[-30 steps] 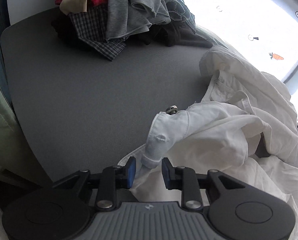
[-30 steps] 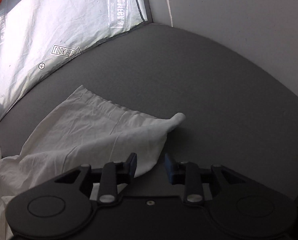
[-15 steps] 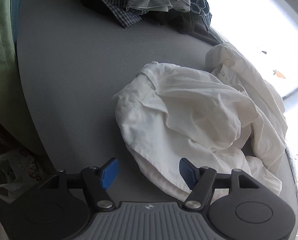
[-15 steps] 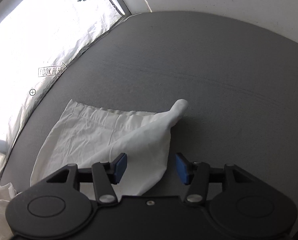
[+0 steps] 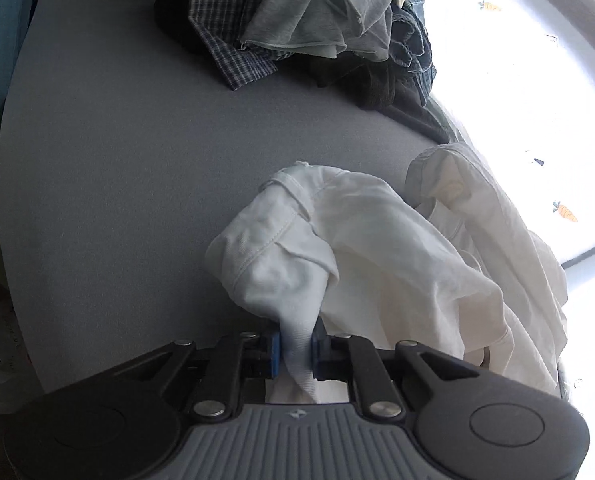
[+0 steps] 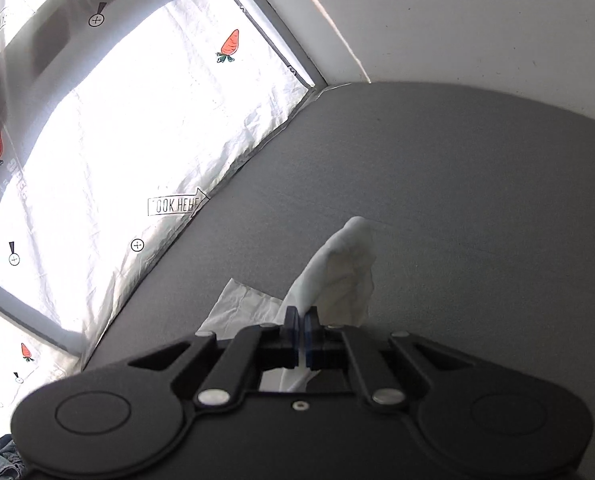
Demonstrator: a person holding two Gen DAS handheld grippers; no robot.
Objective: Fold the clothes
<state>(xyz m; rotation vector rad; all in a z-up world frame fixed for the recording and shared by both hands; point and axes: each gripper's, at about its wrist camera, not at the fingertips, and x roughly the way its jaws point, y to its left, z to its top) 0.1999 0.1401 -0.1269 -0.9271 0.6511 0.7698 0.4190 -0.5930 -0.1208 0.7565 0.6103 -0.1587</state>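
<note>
Tension is what this step calls for, as I judge it: with a pinch at each end, the two hands should draw apart and lift so the crumpled white shirt opens out flat before any fold is laid. Pulling evenly matters, since a thin pinch could slip.

The left claw has just been closing and now pinches a bunched fold of the shirt between its blue pads, nearly shut. The right claw has likewise just closed, its pads all but meeting on a thin white corner that stands up beyond them. The shirt lies heaped on the grey bench, well apart from the pile at the far edge.
</note>
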